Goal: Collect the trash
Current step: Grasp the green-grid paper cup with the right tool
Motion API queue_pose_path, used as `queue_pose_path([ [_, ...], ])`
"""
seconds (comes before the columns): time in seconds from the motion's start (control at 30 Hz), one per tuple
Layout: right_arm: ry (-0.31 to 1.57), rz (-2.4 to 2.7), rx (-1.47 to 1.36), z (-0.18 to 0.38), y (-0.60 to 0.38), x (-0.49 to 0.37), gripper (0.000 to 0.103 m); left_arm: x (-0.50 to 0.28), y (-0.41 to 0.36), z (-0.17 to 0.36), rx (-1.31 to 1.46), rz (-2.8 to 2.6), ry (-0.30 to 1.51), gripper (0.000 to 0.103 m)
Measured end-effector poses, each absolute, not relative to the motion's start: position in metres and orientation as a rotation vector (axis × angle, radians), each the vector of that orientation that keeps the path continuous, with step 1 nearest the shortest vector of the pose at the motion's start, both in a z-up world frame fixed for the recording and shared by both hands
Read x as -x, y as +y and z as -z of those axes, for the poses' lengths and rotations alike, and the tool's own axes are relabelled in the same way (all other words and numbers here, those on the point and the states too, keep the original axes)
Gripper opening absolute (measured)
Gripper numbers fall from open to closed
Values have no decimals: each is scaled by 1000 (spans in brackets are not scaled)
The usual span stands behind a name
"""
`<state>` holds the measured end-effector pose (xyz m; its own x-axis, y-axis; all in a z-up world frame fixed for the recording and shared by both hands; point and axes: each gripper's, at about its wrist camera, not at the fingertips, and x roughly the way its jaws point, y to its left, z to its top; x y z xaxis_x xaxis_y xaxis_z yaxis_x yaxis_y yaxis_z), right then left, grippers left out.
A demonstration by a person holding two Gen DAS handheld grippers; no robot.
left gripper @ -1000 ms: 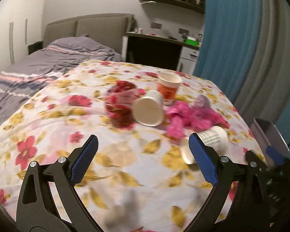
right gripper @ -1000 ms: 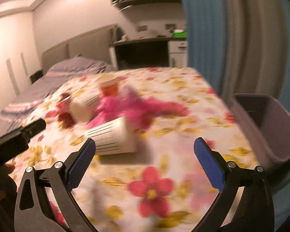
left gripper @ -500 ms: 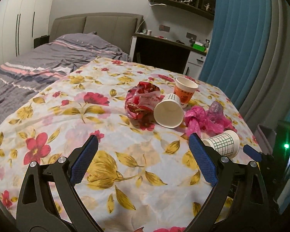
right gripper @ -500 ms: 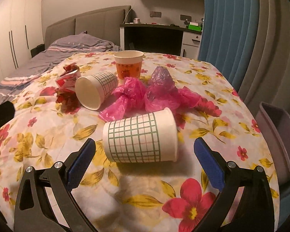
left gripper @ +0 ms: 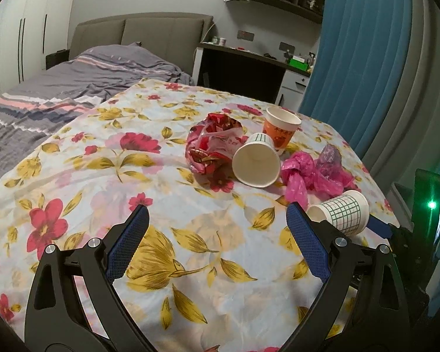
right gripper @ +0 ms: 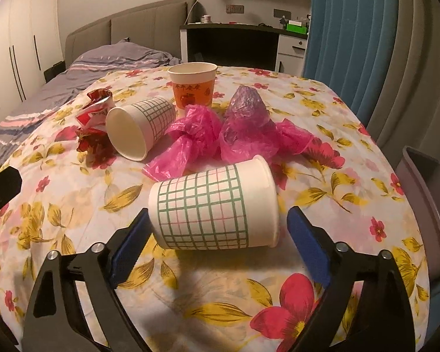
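Note:
A white paper cup with a green grid [right gripper: 208, 208] lies on its side on the floral tablecloth [right gripper: 73, 205]. It sits between the jaws of my right gripper [right gripper: 218, 215], which are closing; a gap still shows at the cup's rim. The same cup [left gripper: 343, 214] appears right of my left gripper [left gripper: 217, 209], which is open over bare cloth. Further back lie a second grid cup [right gripper: 140, 126], an upright orange cup [right gripper: 192, 86], a pink plastic bag [right gripper: 190, 138], a purple bag [right gripper: 246, 108] and a red wrapper [right gripper: 94, 117].
A grey bin [right gripper: 425, 193] stands off the table's right edge, below the blue curtain [right gripper: 352, 29]. A bed [left gripper: 73, 88] lies behind the table on the left, and a dark desk [left gripper: 243, 70] is at the back.
My right gripper has come forward and down until the near grid cup lies between its jaws, and the jaws have narrowed. The left gripper shifted only slightly.

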<state>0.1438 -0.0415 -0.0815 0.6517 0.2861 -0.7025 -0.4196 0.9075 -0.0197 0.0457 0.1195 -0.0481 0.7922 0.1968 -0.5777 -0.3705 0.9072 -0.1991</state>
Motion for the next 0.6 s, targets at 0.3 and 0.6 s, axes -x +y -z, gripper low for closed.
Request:
queue_pose_path([
  [0.3, 734, -416, 147, 76, -53, -141, 78, -54, 117, 51, 303, -274, 591, 93],
  [0.6, 672, -348, 63, 57, -105, -137, 78, -82, 83, 41, 273, -135, 598, 93],
])
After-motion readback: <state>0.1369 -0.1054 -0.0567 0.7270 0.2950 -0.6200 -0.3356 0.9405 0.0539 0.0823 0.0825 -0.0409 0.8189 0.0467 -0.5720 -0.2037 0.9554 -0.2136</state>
